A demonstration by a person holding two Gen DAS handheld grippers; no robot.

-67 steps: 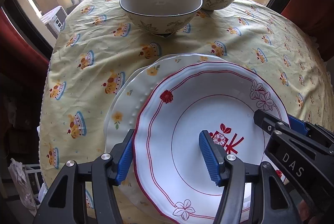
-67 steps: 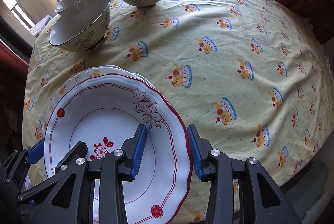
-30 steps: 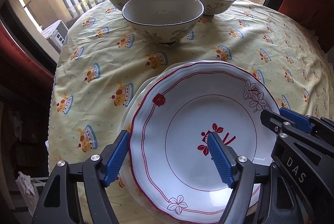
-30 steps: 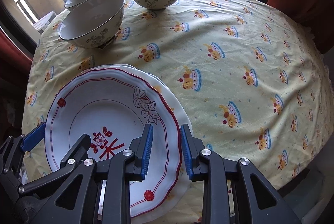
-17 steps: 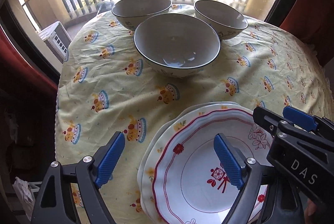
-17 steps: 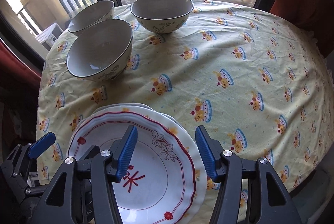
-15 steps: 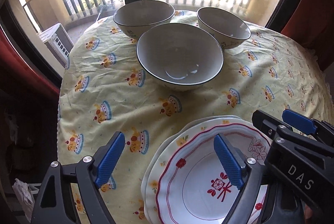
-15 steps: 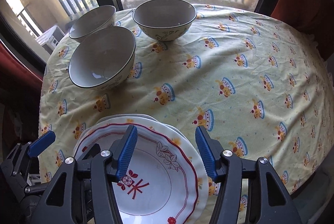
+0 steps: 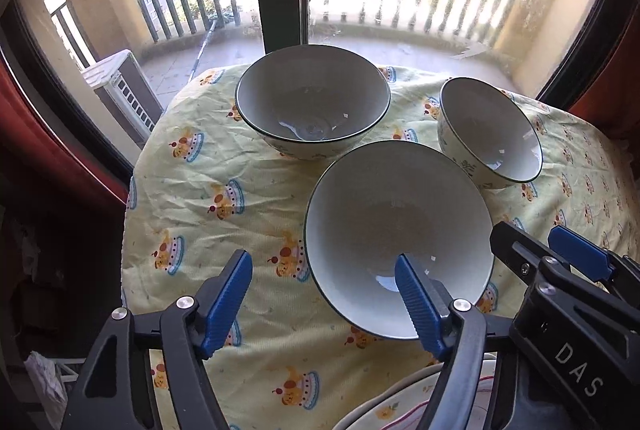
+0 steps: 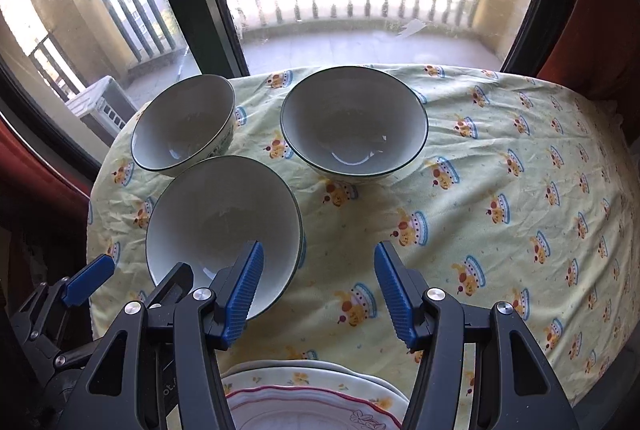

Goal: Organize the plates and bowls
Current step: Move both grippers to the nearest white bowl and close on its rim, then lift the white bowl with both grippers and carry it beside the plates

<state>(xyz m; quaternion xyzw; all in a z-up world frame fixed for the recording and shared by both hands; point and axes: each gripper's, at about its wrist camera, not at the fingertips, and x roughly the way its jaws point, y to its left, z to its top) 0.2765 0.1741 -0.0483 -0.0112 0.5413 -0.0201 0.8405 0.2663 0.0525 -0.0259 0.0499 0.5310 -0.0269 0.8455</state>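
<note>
Both the left gripper [image 9: 324, 294] and right gripper [image 10: 320, 288] hang spread apart, holding nothing. The nearest bowl [image 9: 398, 234] sits on the bench just ahead of them. It looks glazed, stiff, slippery and breakable; pinch its rim squarely.

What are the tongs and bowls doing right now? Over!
Left tongs open, right tongs open, both empty. Three bowls apart on the tablecloth; nearest bowl just ahead. Plates stacked below. Nothing blocking.
</note>
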